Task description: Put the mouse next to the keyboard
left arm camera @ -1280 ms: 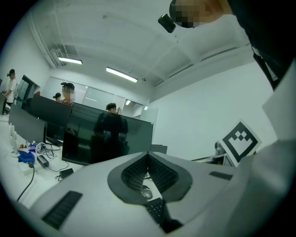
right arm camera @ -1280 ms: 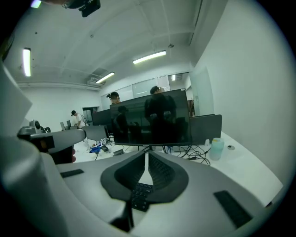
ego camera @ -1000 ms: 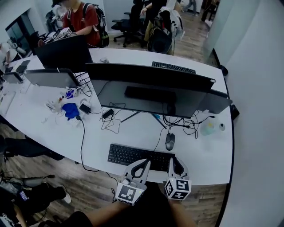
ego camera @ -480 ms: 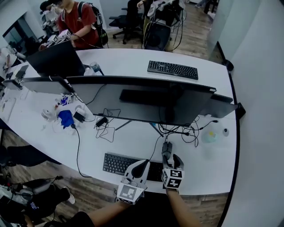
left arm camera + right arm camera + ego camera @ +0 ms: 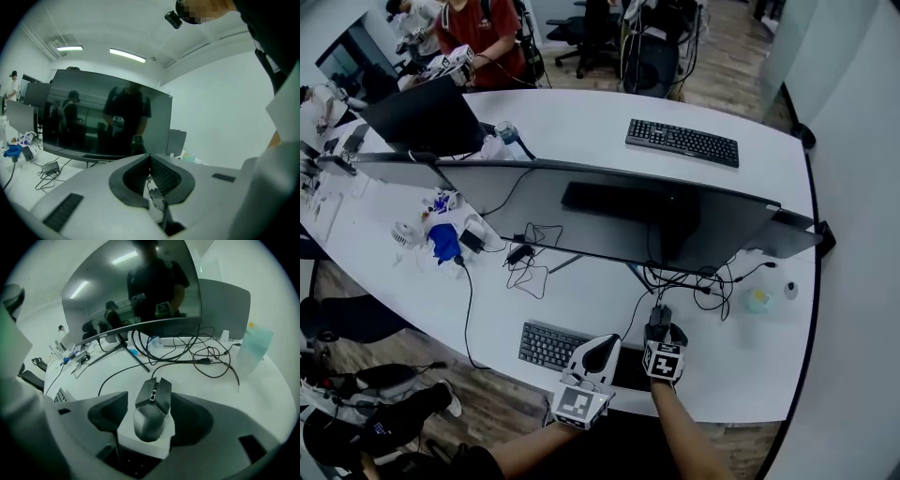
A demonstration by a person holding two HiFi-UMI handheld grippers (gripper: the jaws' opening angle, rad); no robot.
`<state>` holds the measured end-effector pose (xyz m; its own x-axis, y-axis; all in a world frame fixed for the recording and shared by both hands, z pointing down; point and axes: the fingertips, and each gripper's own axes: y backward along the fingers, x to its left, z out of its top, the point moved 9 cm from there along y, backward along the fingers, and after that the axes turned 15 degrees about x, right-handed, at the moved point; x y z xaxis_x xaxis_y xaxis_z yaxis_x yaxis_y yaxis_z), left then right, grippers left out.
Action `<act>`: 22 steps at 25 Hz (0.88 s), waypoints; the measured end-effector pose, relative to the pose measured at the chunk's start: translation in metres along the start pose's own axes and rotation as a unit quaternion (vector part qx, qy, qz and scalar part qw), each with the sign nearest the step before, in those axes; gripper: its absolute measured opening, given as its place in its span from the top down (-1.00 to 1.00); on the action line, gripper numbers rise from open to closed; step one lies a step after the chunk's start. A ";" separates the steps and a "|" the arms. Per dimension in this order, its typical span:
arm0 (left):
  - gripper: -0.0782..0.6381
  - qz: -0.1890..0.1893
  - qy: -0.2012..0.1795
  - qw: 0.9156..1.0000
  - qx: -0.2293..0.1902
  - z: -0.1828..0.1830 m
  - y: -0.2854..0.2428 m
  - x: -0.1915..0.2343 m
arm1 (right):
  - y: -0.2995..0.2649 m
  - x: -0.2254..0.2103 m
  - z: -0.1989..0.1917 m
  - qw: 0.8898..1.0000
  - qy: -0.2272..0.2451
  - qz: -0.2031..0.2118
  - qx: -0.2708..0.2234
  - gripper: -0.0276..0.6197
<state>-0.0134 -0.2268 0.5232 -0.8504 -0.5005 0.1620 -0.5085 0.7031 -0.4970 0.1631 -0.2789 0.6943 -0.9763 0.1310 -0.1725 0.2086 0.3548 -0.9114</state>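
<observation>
While just opened around the mouse (image 5: 152,411), right gripper (image 5: 152,401) jaws apart; left gripper (image 5: 150,157) jaws together.

Left claw (image 5: 603,344) closed, right claw (image 5: 662,330) newly parted

My left gripper (image 5: 602,347) hides the right end of the keyboard (image 5: 546,344); just right of the keyboard, the mouse (image 5: 660,312) is mostly covered.
</observation>
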 end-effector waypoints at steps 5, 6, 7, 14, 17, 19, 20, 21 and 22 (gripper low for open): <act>0.74 0.012 0.009 1.000 0.005 0.000 -0.001 0.002 | -0.012 -0.002 0.004 0.999 0.015 -0.017 0.023 0.02; 0.74 0.016 0.012 1.000 0.006 0.000 0.000 0.003 | -0.015 -0.003 0.004 0.999 0.016 -0.017 0.027 0.02; 0.74 0.017 0.013 1.000 0.006 -0.001 0.001 0.003 | -0.017 -0.003 0.003 0.999 0.016 -0.016 0.031 0.02; 0.74 0.008 0.018 1.000 -0.010 -0.001 0.009 0.007 | -0.020 -0.006 0.005 0.999 -0.003 -0.016 0.037 0.02; 0.74 0.010 0.022 1.000 -0.014 -0.002 0.015 0.008 | -0.017 -0.007 0.005 0.999 -0.002 -0.014 0.033 0.03; 0.74 0.007 0.025 0.999 -0.018 -0.002 0.020 0.008 | -0.012 -0.009 0.004 1.000 -0.010 -0.012 0.023 0.04; 0.74 0.005 0.023 1.000 -0.020 -0.002 0.023 0.007 | -0.008 -0.009 0.004 1.000 -0.013 -0.011 0.015 0.05; 0.74 0.004 0.021 1.000 -0.022 -0.002 0.026 0.006 | -0.003 -0.009 0.004 1.000 -0.015 -0.008 0.008 0.05; 0.74 0.003 0.019 1.000 -0.023 -0.002 0.028 0.005 | 0.002 -0.008 0.005 1.000 -0.016 -0.006 0.002 0.05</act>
<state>-0.0322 -0.2081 0.5118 -0.8577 -0.4773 0.1913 -0.5081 0.7295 -0.4579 0.1713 -0.2835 0.6918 -0.9799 0.0982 -0.1738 0.1975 0.3522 -0.9149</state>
